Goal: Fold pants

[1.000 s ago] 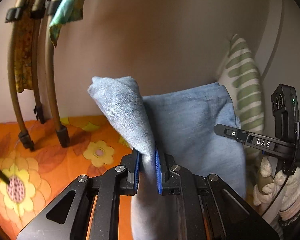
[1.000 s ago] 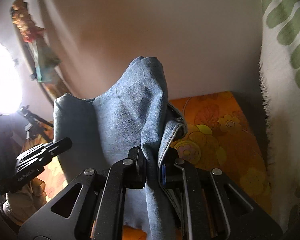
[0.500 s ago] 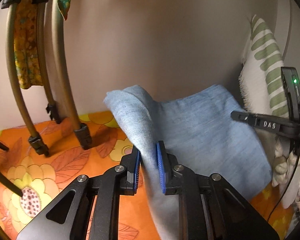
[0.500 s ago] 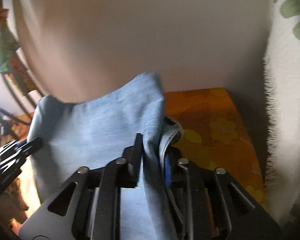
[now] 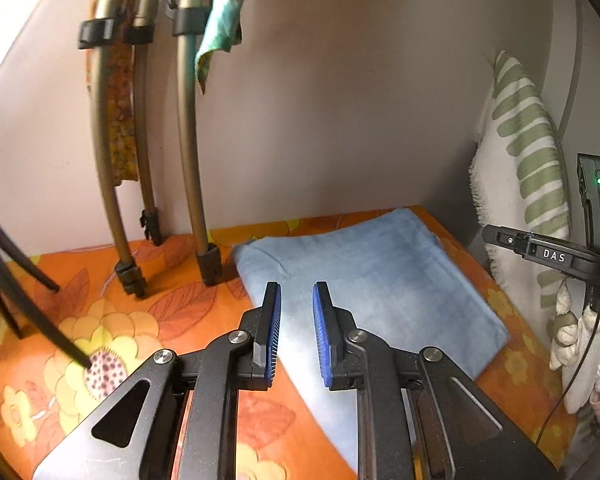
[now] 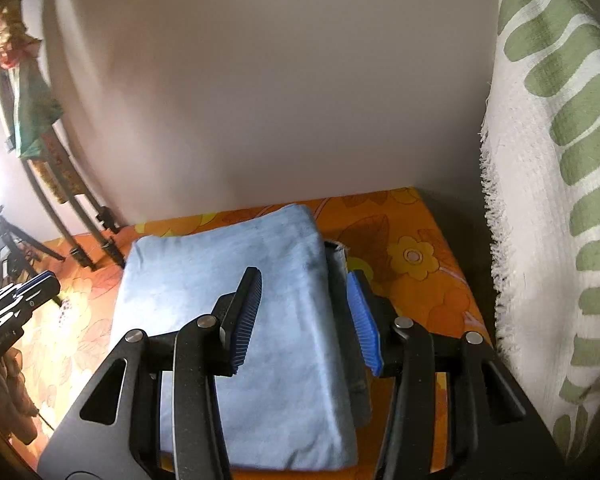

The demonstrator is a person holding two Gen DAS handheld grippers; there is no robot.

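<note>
We see the main risk as the top layer of the pants (image 6: 236, 320) springing back or sliding off square, since nothing pins it now; a jaw snagging cloth on the way out would undo the fold. Our right gripper (image 6: 306, 320) has just been opening: it stands spread, empty, the folded pants lying flat beneath and ahead. Our left gripper (image 5: 296, 332) is narrowly parted, gripping nothing, with the pants (image 5: 380, 292) ahead and to its right on the orange sheet (image 5: 148, 320).

Rack legs (image 5: 188, 160) stand at wall, left of folded pants (image 5: 372, 280). Fringed striped cloth (image 6: 548, 200) hangs close on right. Orange sheet (image 6: 416, 276) between pants and cloth is narrow but bare; wall behind.
</note>
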